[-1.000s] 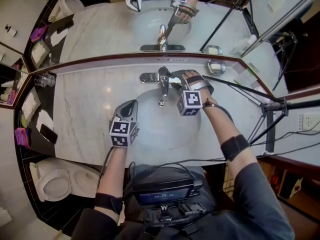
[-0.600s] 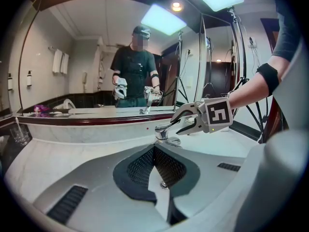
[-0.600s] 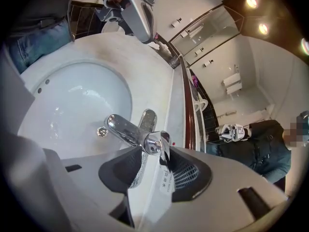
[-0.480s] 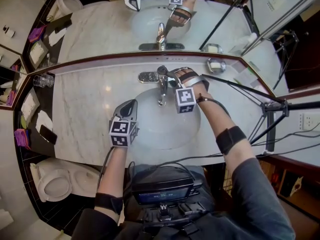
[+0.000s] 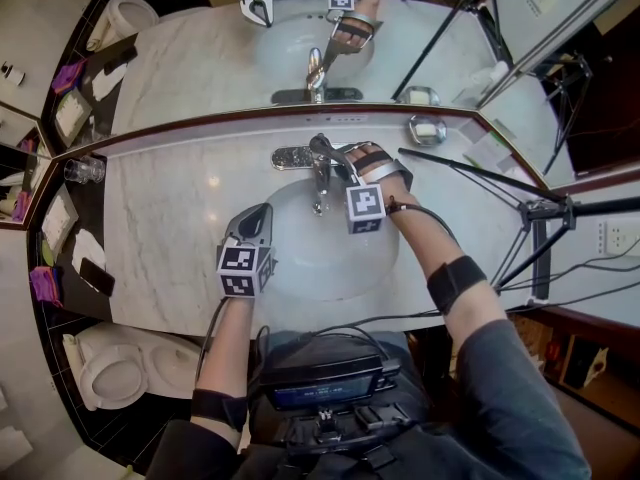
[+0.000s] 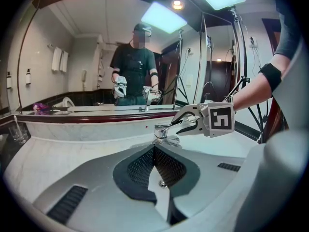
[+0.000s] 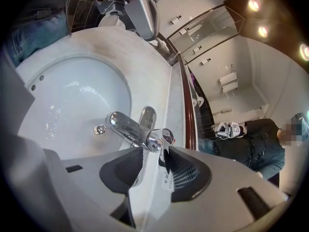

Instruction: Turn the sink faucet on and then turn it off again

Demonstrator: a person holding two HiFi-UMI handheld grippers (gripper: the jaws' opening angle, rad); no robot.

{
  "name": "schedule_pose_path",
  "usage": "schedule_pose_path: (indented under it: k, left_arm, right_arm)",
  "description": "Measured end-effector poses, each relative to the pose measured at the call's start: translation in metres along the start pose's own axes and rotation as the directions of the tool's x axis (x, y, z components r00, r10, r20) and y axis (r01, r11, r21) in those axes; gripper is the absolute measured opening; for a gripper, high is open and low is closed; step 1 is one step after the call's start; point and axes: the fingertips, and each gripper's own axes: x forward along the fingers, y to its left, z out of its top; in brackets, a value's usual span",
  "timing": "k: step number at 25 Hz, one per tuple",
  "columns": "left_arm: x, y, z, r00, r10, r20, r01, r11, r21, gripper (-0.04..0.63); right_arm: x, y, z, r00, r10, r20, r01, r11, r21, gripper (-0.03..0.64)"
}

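Faucet point(image 5: 320, 173) is found at the rear centre of the marble countertop point(image 5: 160, 218), mounted on a chrome base plate behind the oval sink basin point(image 5: 300, 268) and just below the mirror point(image 5: 190, 58). Its spout point(image 7: 120, 124) is directed out over the basin. Its lever handle point(image 7: 162, 139) projects from the top of the body.

The right gripper point(image 5: 340, 154) is brought in from the right side of the basin and angled downward onto the faucet. Its jaws have just been closing. They are seen partly open, with the lever handle between them, and both pads appear to lie against the handle's sides. A small white label point(image 7: 166, 179) is seen hanging beside the handle, in the gap between the pads.

The left gripper point(image 5: 263, 211) is held over the left part of the basin, well apart from the faucet. Its jaws are fully together and nothing is held between them.

A soap dish point(image 5: 427, 130) is noted on the countertop to the right of the faucet, apart from both grippers.
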Motion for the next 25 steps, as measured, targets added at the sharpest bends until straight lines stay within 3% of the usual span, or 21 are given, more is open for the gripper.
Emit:
schedule_pose_path:
  k: [25]
  left_arm:
    - [-0.002,0.001,-0.003,1.000,0.005,0.001,-0.005,1.000,-0.008,0.003]
  right_arm:
    - [0.000,0.024,-0.005,0.999,0.023,-0.035,-0.020,0.996,0.089,0.156]
